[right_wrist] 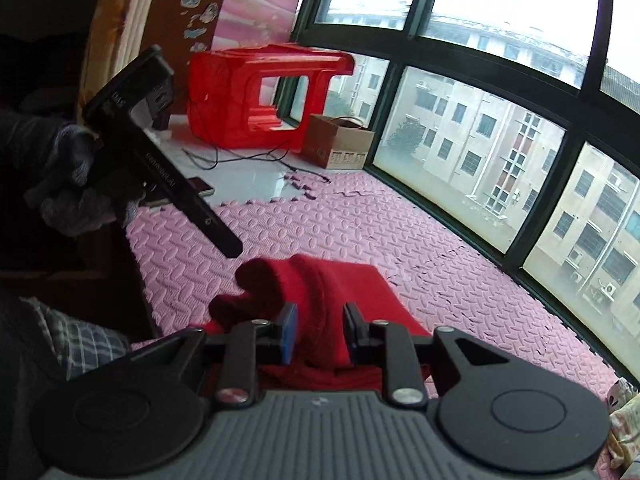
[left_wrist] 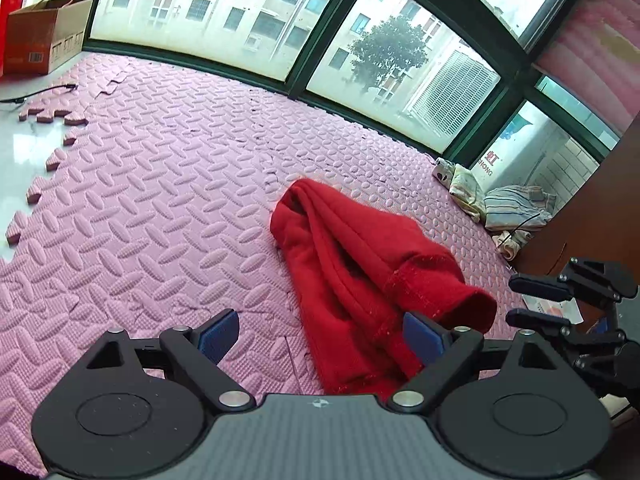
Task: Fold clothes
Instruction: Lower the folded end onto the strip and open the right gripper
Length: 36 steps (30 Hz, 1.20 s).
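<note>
A red garment (left_wrist: pixel 352 276) lies bunched in a long ridge on the pink foam mat (left_wrist: pixel 160 184). My left gripper (left_wrist: pixel 320 334) is open just above the mat; its right fingertip touches the garment's near edge, its left one is over bare mat. My right gripper (left_wrist: pixel 536 300) shows at the right edge of the left wrist view. In the right wrist view my right gripper (right_wrist: pixel 320 330) has its jaws part closed around a raised fold of the red garment (right_wrist: pixel 320 300). My left gripper (right_wrist: pixel 224 240) shows there from the side, held in a gloved hand.
A pile of striped and pale clothes (left_wrist: pixel 500 208) lies at the mat's far right by a brown cabinet (left_wrist: pixel 592 208). A cardboard box (right_wrist: pixel 340 142) and a red plastic stool (right_wrist: pixel 248 96) stand on the white floor by the window. Cables (right_wrist: pixel 240 156) lie there too.
</note>
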Each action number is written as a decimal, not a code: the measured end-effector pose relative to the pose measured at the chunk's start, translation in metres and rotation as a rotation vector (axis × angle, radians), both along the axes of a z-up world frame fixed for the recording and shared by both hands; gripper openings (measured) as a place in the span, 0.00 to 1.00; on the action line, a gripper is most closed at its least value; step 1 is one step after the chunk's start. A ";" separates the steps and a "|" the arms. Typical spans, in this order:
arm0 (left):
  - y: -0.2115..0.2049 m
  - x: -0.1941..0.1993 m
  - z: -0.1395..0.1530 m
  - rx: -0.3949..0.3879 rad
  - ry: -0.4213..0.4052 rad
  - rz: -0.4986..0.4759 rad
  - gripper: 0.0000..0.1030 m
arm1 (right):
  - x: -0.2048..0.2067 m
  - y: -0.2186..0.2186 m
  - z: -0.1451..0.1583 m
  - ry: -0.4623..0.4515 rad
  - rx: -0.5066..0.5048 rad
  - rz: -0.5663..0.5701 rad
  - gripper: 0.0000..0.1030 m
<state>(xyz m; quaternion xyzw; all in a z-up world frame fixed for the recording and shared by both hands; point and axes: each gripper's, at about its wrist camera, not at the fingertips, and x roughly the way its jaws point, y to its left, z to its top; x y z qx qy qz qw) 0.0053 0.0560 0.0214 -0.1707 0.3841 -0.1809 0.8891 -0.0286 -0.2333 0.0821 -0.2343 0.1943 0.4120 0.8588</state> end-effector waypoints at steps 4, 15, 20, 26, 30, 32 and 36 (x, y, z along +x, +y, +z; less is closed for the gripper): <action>-0.008 0.018 0.020 0.010 -0.052 0.000 0.89 | 0.036 0.005 0.009 0.045 0.071 -0.109 0.22; -0.041 0.053 0.035 0.042 -0.101 -0.040 0.89 | 0.068 0.021 -0.013 0.152 0.095 -0.138 0.22; -0.048 0.046 0.020 0.060 -0.062 -0.076 0.89 | 0.047 0.029 -0.021 0.131 0.071 -0.090 0.22; -0.049 0.035 0.003 0.069 -0.011 -0.095 0.89 | 0.031 0.032 -0.028 0.135 0.053 -0.066 0.23; -0.046 0.029 -0.004 0.061 0.014 -0.093 0.89 | 0.024 0.032 -0.029 0.146 0.059 -0.061 0.22; -0.045 0.026 -0.007 0.057 0.027 -0.093 0.89 | 0.020 0.031 -0.030 0.155 0.063 -0.056 0.22; -0.043 0.018 -0.011 0.057 0.044 -0.101 0.89 | 0.014 0.031 -0.031 0.182 0.052 -0.030 0.23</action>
